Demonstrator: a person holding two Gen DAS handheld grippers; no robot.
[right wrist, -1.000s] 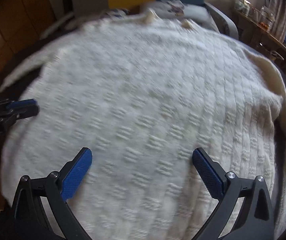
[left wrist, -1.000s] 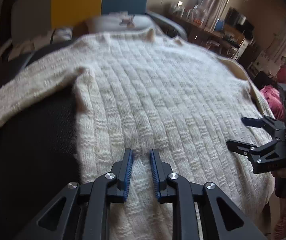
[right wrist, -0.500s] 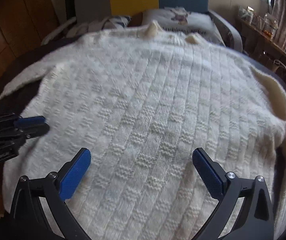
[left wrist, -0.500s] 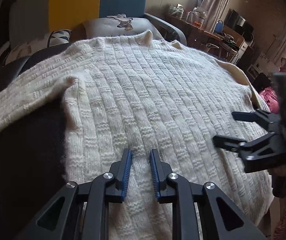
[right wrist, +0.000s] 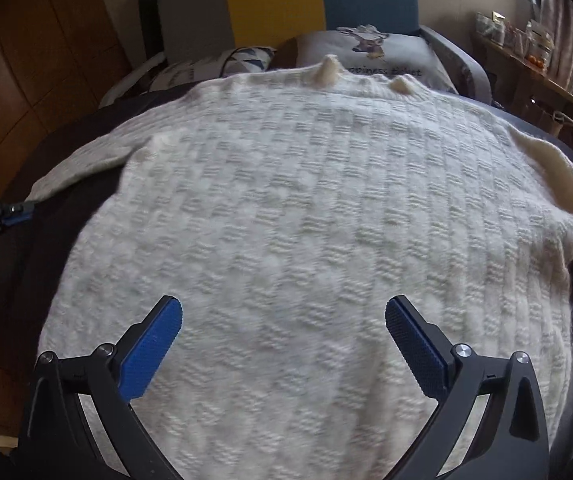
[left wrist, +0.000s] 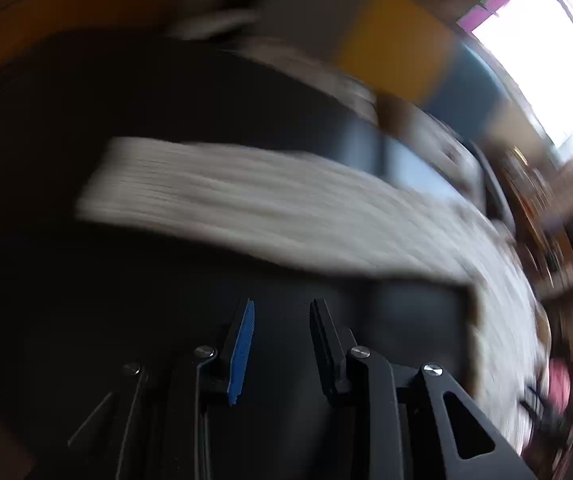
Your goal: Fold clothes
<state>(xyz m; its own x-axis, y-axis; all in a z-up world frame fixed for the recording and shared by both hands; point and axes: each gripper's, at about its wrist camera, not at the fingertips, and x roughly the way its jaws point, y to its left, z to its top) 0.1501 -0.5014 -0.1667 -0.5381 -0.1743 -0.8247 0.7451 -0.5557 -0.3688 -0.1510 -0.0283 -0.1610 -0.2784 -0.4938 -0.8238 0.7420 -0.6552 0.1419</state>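
From the left wrist camera everything is smeared by motion: my left tongs (left wrist: 280, 344) sit low in the middle of the frame with a moderate gap that is widening, and nothing lies between the blue pad and the dark one. They hover over a dark surface (left wrist: 86, 320), and beyond them a pale band crosses the frame, which I take to be the left sleeve (left wrist: 214, 204) of the cream sweater (left wrist: 498, 280); the tips are apart from it. From the right wrist camera the picture is sharp: my right tongs (right wrist: 284, 330) stand wide apart above the lower body of the sweater (right wrist: 306, 208), holding nothing, and I cannot tell whether the pads graze the knit. The sweater lies spread flat, collar away from me, near a printed cushion (right wrist: 370, 52). Its left sleeve (right wrist: 86, 164) stretches out to the left edge, where the left tongs (right wrist: 14, 214) appear small, just beside the cuff. I judge the step in hand to be taking that sleeve to fold it inward. To do it well, I would bring the left tongs down on the cuff edge, pinch only the sleeve layer, lift just clear, and lay it straight across the body while the right tongs steady the hem so the body does not drag.
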